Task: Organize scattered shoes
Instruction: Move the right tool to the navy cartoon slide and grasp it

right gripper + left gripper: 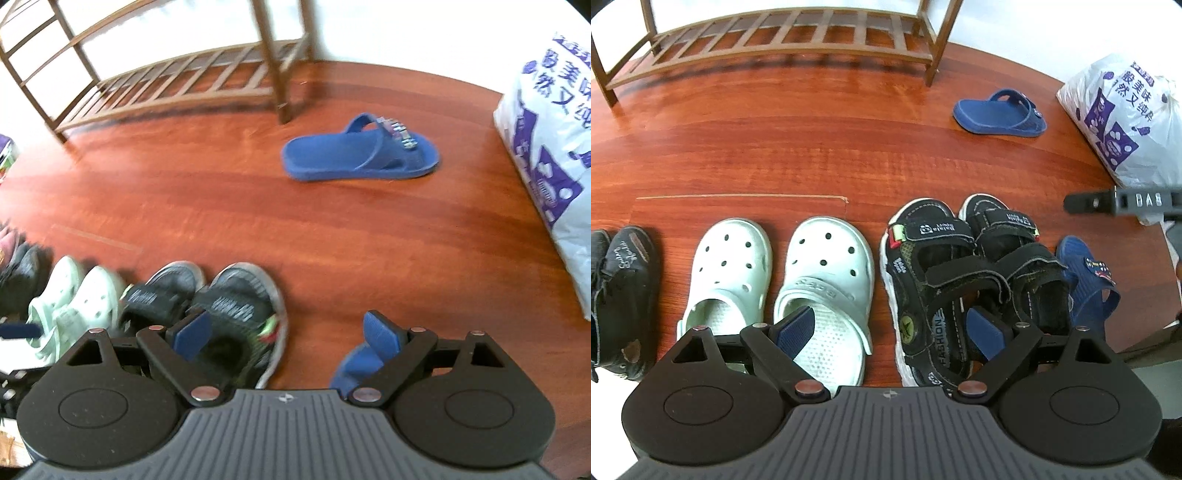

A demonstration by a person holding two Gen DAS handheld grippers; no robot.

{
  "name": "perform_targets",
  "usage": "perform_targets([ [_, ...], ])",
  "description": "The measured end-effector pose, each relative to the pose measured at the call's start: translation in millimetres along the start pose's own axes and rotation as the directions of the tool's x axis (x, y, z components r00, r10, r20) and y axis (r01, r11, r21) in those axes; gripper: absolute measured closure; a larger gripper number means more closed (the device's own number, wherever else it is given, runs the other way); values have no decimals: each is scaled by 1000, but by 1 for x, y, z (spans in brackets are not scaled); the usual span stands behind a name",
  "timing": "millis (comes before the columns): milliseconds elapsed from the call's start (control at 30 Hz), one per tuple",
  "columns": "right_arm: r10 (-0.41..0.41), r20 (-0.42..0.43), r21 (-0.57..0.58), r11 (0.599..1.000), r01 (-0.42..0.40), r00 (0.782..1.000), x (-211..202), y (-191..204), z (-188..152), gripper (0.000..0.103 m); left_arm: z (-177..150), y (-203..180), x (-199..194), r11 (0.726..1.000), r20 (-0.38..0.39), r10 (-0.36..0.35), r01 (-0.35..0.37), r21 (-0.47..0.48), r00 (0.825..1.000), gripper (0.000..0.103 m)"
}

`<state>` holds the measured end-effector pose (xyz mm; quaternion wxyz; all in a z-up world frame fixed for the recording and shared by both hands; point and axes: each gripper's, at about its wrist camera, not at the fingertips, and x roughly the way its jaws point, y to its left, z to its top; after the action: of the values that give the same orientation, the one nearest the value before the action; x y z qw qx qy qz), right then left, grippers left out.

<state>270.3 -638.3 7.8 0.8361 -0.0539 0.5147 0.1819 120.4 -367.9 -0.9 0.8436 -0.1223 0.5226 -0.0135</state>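
Left gripper (890, 330) fingers spread wide, holding nothing, right gripper (286, 334) likewise released, row of black sandals (960, 280), white clogs (783, 280), black shoes (624, 295), near blue slipper (1087, 284) beside sandals, far blue slipper (360, 153) alone on wood floor (812, 147), shoe rack (783, 37), plastic bag (1126, 118)

R gripper (286, 338) jaws wide apart, nothing between. Blue slipper (360, 151) alone mid-floor (221, 206) nr rack (177, 85); black sandals (207, 310), mint clogs (74, 299) lined up at left edge.
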Motion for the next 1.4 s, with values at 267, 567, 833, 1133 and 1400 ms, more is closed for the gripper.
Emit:
perform_targets([
  [267, -46, 26, 92, 995, 44, 999, 19, -34, 31, 10, -6, 9, -9, 998, 8, 34, -33, -53, 999, 12],
  [567, -80, 64, 218, 974, 64, 995, 53, -55, 68, 10, -10, 15, -24, 993, 28, 73, -70, -90, 997, 12],
  [833, -141, 120, 305, 947, 99, 983, 78, -62, 96, 17, -15, 16, -27, 988, 31, 87, -82, -128, 996, 12],
  [1133, -210, 86, 324, 930, 173, 974, 115, -66, 117, 32, -17, 20, -30, 981, 32, 105, -98, -166, 994, 11],
  [1400, -243, 56, 352, 912, 209, 968, 138, -77, 121, 49, -14, 21, -31, 979, 38, 114, -106, -173, 993, 11],
])
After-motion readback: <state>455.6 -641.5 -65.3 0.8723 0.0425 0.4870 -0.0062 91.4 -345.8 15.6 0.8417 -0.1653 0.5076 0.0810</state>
